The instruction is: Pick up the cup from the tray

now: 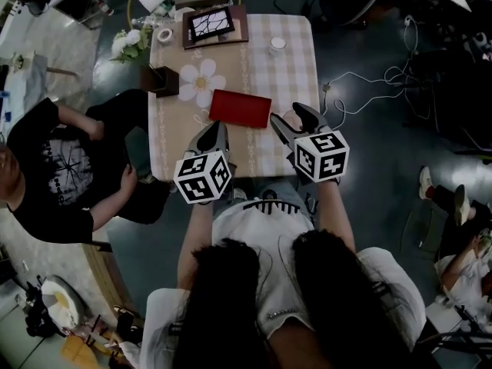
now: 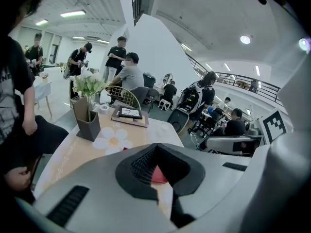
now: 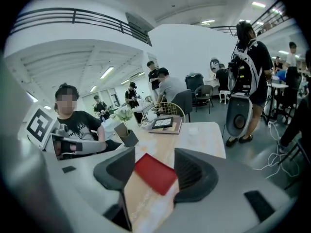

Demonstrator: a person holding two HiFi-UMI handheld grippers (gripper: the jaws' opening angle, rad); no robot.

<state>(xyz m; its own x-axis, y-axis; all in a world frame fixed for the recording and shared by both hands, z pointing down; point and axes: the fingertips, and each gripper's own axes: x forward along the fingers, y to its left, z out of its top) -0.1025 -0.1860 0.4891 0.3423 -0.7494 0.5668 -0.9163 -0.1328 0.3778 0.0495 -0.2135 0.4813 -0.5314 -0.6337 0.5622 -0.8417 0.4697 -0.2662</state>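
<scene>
- The surface (image 1: 284,75) under a pale checked cloth is the biggest thing here, and it sits right in front of the person holding the two tools.
- A seated person (image 1: 61,167) in a black shirt is at its left side.
- The left claw (image 1: 214,131) hangs over the near edge with its tips pressed together. Nothing is caught between them.
- The right claw (image 1: 290,115) hangs beside it, also over the near edge. Its jaws stand apart with only open air between them.
- A flat red pad (image 1: 240,108) lies on the cloth just beyond both claws.
- A brown tray (image 1: 240,29) rests at the far edge and carries a dark picture frame (image 1: 210,24).
- A daisy-shaped mat (image 1: 201,81) lies between the tray and the red pad.
- A dark square holder (image 1: 164,81) sits at the left edge beside the daisy, with white flowers (image 1: 129,43) in it.
- The cup (image 1: 277,44) is small and pale. It stands upright on the cloth near the far right corner, just right of the tray and clear of it, well away from both claws.
- A roll of tape (image 1: 164,34) sits left of the tray.
</scene>
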